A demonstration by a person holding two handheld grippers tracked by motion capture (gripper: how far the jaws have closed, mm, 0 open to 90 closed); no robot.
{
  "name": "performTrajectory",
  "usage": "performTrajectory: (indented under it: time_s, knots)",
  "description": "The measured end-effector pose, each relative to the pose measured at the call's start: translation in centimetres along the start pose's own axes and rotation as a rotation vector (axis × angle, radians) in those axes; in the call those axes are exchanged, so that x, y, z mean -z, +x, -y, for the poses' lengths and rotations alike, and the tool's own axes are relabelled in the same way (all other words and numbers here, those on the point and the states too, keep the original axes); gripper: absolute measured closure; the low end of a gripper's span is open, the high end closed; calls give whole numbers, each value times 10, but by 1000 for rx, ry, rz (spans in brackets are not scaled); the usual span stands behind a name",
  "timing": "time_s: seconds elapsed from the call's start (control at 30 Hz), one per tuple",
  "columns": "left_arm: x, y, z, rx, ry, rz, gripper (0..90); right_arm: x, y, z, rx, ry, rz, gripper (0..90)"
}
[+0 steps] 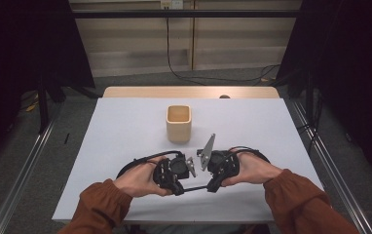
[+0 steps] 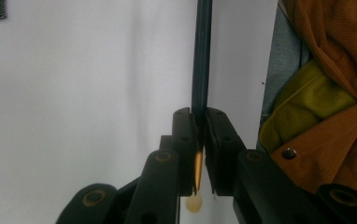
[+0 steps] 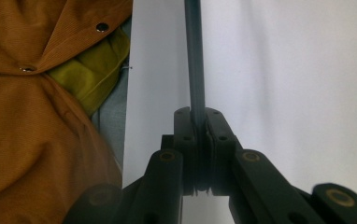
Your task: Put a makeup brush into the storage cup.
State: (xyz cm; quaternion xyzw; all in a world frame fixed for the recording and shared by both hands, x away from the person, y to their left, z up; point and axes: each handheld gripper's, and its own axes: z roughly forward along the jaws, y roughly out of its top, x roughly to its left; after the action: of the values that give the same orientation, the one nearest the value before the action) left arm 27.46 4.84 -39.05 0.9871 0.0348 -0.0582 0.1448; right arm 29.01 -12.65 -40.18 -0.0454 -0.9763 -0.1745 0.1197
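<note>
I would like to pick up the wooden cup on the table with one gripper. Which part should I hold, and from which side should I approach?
Grip the wooden cup by one wall at its rim, coming from above: one jaw inside, one outside. It stands upright with its mouth open, and its flat walls look thin enough to pinch. The near wall, facing the person, is probably the easiest to reach. Both grippers, left and right, are shut on a thin dark rod, so release one first.

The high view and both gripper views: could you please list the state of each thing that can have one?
Cup: upright, open top, nothing visible inside, standing free on the table.
Pencil: lifted off the table, held at both ends, one end in each gripper.
Left hand-held gripper: shut on the pencil.
Right hand-held gripper: shut on the pencil.
</note>
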Motion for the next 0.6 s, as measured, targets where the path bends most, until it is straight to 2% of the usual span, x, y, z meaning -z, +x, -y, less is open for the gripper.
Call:
performTrajectory:
  time_s: [0.07,0.13,0.2,0.27,0.3,0.33,0.37,0.43,0.47,0.5,0.53,0.6]
  knots:
    - [0,-1,0,3,-8,0,830,0,2,0,-7,3,4,856]
    - [-1,-1,0,3,-21,-4,827,-1,0,1,22,-14,11,856]
    - [0,0,1,-8,-15,2,824,-1,3,1,2,0,-1,857]
    - [0,0,1,-8,-18,6,820,0,3,2,10,-2,4,857]
    - [0,1,1,-7,-19,5,813,0,3,3,-3,2,0,857]
    - [0,0,2,7,-33,4,800,0,3,4,-8,-1,0,857]
    - [0,1,3,-4,-34,1,796,1,3,4,-4,-2,-3,857]
    - [1,2,4,2,-48,2,777,1,4,4,-4,-4,0,858]
    - [2,2,5,11,-58,4,735,1,3,4,1,-11,4,858]
    - [2,3,5,4,-58,3,735,1,3,4,1,-11,4,858]
    - [1,3,7,12,-78,5,670,1,3,4,3,-12,1,858]
    - [1,5,8,22,-96,-6,644,1,3,4,0,-13,4,858]
